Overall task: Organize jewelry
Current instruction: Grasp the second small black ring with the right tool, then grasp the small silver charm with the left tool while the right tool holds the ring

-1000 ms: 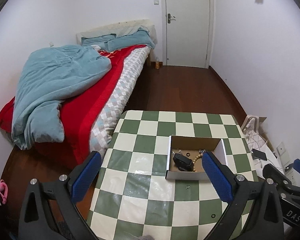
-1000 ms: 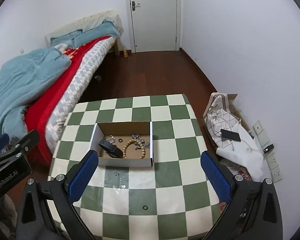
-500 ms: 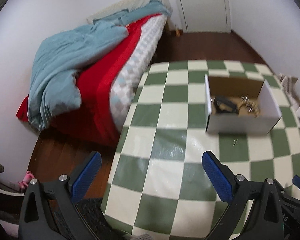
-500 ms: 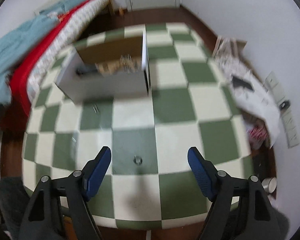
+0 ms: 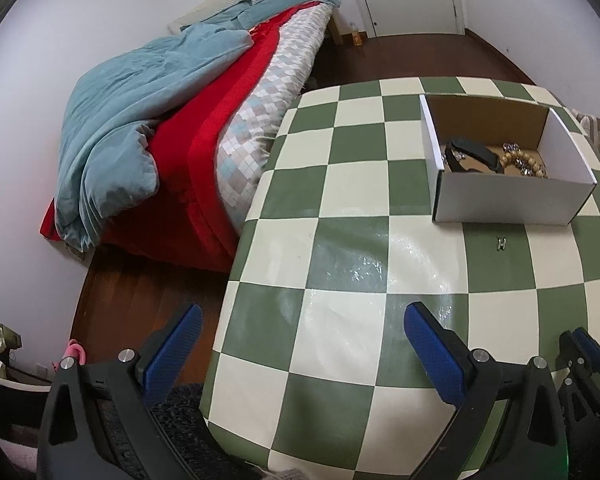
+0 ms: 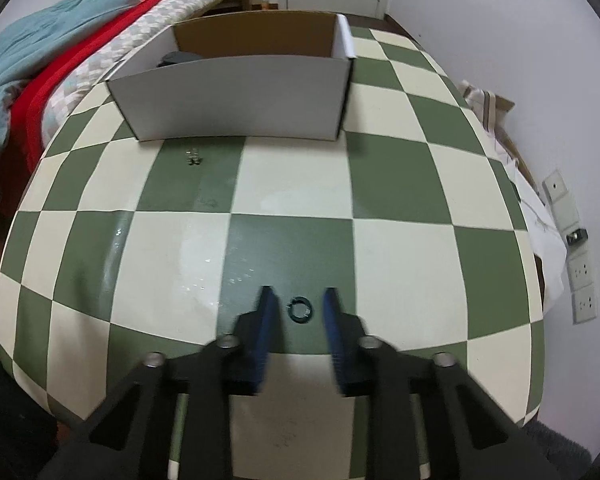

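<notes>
A small dark ring lies on a green square of the checkered table. My right gripper is low over the table, its blue fingers narrowed on either side of the ring with a gap left. A white cardboard box stands at the back; in the left wrist view the box holds a black band, a wooden bead bracelet and silver pieces. A small silver earring lies in front of the box, also in the left wrist view. My left gripper is open and empty at the table's near left edge.
A bed with a blue duvet and red cover stands left of the table. Wall sockets and a white bag are on the right. Dark wooden floor lies beside the table.
My right gripper has dropped toward the table and narrowed its fingers around the ring. My left gripper has moved down and left, staying open.
</notes>
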Demonstrator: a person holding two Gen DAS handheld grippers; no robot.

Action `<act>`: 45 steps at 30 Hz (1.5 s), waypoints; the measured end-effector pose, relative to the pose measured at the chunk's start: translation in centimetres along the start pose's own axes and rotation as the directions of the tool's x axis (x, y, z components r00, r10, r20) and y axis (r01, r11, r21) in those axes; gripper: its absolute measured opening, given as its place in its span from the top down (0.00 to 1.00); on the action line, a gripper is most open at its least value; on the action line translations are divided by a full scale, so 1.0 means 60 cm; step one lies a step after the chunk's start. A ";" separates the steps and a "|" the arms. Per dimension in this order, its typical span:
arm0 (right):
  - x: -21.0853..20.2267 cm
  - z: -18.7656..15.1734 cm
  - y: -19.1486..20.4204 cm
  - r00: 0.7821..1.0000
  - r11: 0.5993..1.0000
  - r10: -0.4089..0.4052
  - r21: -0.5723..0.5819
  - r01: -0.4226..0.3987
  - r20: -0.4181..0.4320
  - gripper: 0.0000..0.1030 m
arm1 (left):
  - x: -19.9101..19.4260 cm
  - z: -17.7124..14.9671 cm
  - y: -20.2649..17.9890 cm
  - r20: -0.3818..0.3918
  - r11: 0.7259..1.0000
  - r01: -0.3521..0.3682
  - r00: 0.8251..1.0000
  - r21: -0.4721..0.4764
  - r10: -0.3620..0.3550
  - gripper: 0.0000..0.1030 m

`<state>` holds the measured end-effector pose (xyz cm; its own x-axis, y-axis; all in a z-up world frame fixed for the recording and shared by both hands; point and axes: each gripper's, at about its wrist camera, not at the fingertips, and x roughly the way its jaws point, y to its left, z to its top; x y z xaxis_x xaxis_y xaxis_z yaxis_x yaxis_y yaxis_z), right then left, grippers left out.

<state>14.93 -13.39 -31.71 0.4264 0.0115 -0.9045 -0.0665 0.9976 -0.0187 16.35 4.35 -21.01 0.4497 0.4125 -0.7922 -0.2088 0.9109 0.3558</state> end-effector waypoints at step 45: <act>0.030 0.059 -0.182 0.999 0.962 -0.043 0.270 0.034 0.027 0.87 | 0.097 0.074 -0.210 -0.126 0.937 0.350 0.929 -0.002 -0.347 0.94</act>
<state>19.59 -24.00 -31.63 0.4534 -0.0296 -0.8908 0.1945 0.9786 0.0664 25.43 -4.71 -27.90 0.3807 0.0662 -0.9223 -0.0404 0.9977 0.0549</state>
